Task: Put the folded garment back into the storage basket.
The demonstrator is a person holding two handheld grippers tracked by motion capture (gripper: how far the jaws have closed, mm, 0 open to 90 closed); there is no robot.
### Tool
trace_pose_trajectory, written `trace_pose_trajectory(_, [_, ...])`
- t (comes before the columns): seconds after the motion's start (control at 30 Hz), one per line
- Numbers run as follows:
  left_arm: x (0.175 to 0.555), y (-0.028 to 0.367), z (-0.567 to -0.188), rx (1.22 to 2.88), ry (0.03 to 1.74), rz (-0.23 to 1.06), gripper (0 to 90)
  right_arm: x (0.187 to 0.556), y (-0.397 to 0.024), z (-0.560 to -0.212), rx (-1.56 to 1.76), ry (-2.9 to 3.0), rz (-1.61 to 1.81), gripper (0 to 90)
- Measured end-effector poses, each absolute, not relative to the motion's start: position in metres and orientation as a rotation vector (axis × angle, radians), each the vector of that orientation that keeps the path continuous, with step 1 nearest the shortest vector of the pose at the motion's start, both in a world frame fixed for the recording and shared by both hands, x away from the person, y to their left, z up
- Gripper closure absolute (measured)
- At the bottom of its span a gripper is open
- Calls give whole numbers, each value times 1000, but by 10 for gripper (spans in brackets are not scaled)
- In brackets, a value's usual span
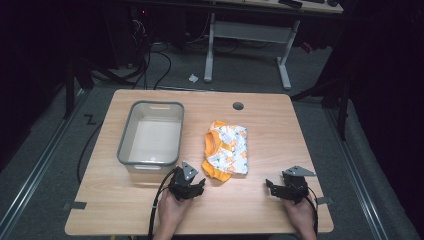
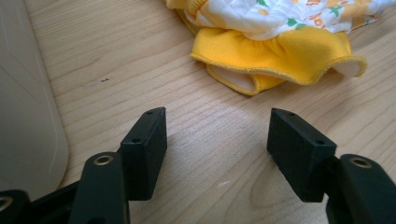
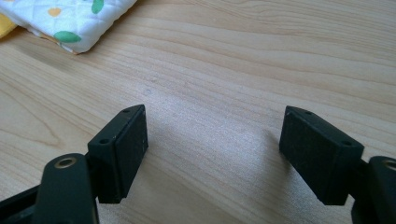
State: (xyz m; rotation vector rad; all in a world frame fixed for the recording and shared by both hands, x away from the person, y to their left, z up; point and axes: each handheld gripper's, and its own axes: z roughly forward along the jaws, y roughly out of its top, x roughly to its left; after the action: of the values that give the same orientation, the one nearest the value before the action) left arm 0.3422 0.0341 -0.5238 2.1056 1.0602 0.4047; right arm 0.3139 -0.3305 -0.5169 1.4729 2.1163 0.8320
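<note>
Wooden desk (image 1: 260, 130), left to right: grey plastic bin (image 1: 150, 134); left tongs (image 1: 189, 186), jaws apart, empty; folded yellow-and-white printed garment (image 1: 227, 149), mid-desk, just beyond left tongs; right tongs (image 1: 289, 189), jaws apart, empty.

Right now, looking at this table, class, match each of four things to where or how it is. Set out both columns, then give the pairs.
Things:
1. grey bin
2. folded garment
3. left gripper
4. round hole

Places or states:
A. jaws open, just short of the yellow frilled hem
B. far edge of the table, right of the middle
C. left part of the table, nothing inside
D. middle of the table, white with orange and green print

Pairs: 1-C, 2-D, 3-A, 4-B
</note>
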Motion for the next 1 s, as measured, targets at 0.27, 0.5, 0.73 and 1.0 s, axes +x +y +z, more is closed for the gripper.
trace_pose_trajectory(0.27, [342,34,-524,2103,1068,405,359,314,-330,-517,1474,2116,833,239])
trace_pose_trajectory(0.5, [342,34,-524,2101,1073,412,364,314,-330,-517,1474,2116,832,239])
trace_pose_trajectory(0.73, [342,34,-524,2100,1075,412,368,314,-331,-517,1473,2117,832,239])
trace_pose_trajectory(1.0, [340,33,-524,2091,1101,421,348,314,-331,-517,1470,2118,831,239])
